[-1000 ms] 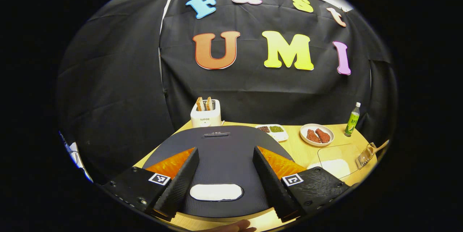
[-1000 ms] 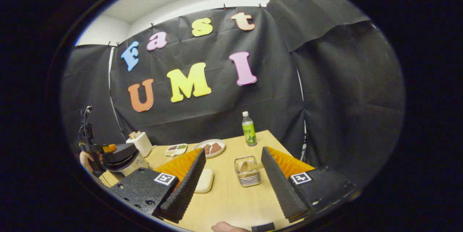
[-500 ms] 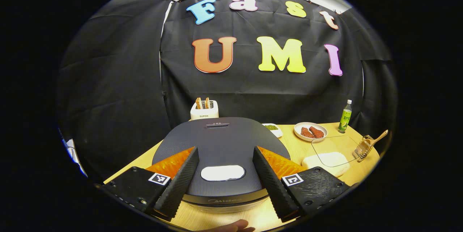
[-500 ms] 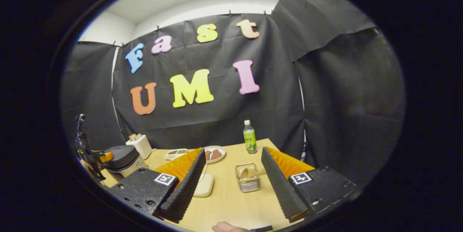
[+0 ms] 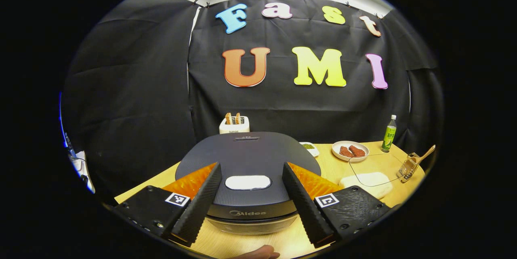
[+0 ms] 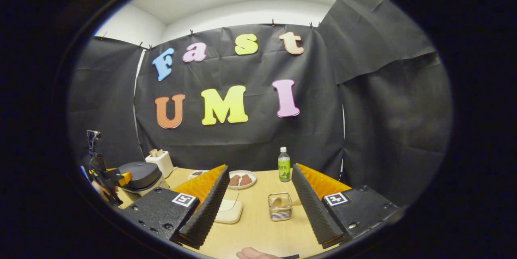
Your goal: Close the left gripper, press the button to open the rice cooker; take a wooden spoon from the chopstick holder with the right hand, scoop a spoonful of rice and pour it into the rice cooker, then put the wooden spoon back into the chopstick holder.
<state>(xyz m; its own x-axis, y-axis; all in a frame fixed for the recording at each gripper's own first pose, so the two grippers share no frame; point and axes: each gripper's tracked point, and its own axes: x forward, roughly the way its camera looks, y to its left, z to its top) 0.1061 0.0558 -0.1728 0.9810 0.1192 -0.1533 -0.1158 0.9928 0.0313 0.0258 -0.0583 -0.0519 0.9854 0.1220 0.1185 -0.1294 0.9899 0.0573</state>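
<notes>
1. The left claw hovers with its jaws spread wide, holding nothing. The task wants it closed before pressing, so that step looks not yet done.
2. Directly ahead of the left claw, between its two fingers, sits the dark rice cooker with its lid down. The pale oval button on the lid lies framed between the fingers, likely lined up for a press.
3. The right claw is also spread wide and empty, held above the wooden worktop.
4. Ahead of the right claw, between its fingers and nearer the right one, stands the wire chopstick holder. The wooden spoon rests in it, bowl inside, handle leaning toward the right finger, easy to pinch.
5. Left of the holder, partly behind the right claw's left finger, lies a shallow white dish of rice, near enough for scooping.
6. Beyond the right claw stand a plate of meat and a green bottle.
7. Far to the right claw's left, the rice cooker appears again with the left claw beside it.
</notes>
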